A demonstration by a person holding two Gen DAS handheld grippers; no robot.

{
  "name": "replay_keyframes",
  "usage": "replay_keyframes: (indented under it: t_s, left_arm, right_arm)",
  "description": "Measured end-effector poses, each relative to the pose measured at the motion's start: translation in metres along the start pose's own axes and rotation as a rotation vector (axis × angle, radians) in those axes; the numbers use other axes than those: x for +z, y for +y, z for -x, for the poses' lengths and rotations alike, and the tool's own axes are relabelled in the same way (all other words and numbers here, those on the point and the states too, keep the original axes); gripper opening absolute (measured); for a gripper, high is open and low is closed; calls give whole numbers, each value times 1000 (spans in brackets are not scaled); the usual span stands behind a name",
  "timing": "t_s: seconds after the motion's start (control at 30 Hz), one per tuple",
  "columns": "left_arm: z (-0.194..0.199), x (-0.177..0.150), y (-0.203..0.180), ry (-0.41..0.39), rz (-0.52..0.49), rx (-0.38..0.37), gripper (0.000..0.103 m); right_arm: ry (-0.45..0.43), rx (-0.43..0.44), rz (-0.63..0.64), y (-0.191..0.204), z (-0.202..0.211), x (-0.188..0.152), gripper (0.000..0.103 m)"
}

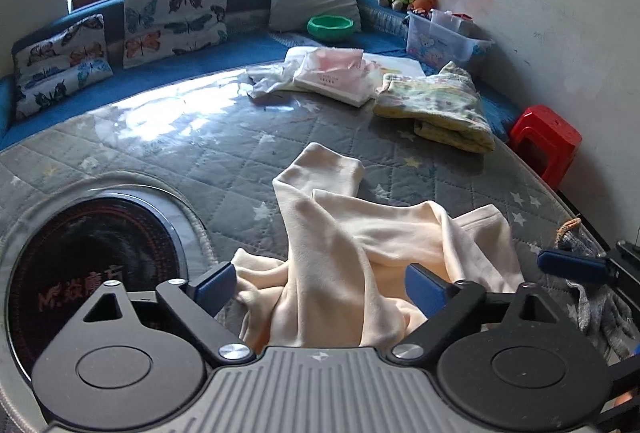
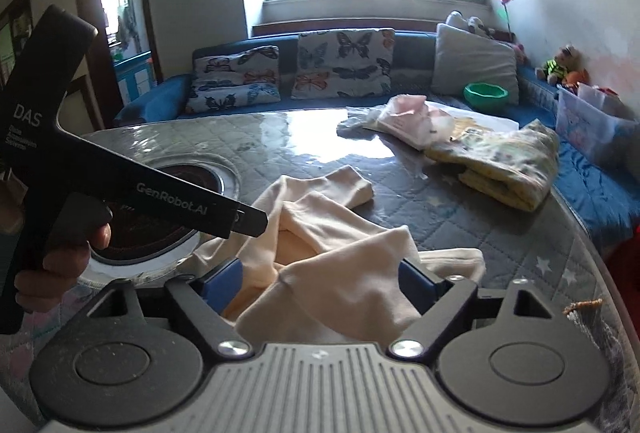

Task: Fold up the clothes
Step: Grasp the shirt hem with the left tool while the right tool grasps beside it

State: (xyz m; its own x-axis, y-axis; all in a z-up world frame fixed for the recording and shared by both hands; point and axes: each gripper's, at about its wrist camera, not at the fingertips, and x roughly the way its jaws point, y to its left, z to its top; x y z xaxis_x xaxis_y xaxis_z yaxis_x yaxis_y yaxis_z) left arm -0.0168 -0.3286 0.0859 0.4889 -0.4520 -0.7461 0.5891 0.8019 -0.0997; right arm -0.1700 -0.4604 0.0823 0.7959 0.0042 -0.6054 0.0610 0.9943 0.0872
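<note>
A crumpled cream garment (image 1: 352,245) lies on the quilted grey table (image 1: 200,153), one sleeve stretched away from me. My left gripper (image 1: 320,285) is open, its blue pads on either side of the cloth's near bunch. My right gripper (image 2: 320,285) is open too, with the same cream garment (image 2: 328,233) heaped between its pads. In the right wrist view the left gripper's black body (image 2: 120,185) and the hand holding it fill the left side. A blue fingertip of the right gripper (image 1: 572,265) shows at the right edge of the left wrist view.
A folded yellow floral cloth (image 1: 436,109) and packaged clothes (image 1: 332,73) lie at the table's far side. A round cooktop inset (image 1: 92,273) is at the near left. A blue sofa (image 1: 192,61) with cushions, a green bowl (image 1: 331,27), a clear bin (image 1: 444,37) and a red stool (image 1: 548,141) ring the table.
</note>
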Motion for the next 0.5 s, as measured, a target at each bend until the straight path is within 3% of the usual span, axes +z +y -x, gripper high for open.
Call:
replay_keyframes:
  t_s: [0.13,0.27,0.37,0.43,0.5]
  left_arm:
    - [-12,3,0,40,27,-12,85]
    - [-19,8,-2,69,52,-35,78]
    - [-28,10,-3,104,64,-42,60]
    - [-35,9,0,134,76,-44,33]
    - [-37,6,3,138,81,-46,21]
  right_arm:
    - [7,2,-40,-6,-4,3,76]
    - [22,15,-83,-9,-10,6,64]
    - [39,31,-105,-8,-17,7,60]
    - [52,31,-101,-5,-21,7,54]
    - [60,31,-99,-3,-24,6,51]
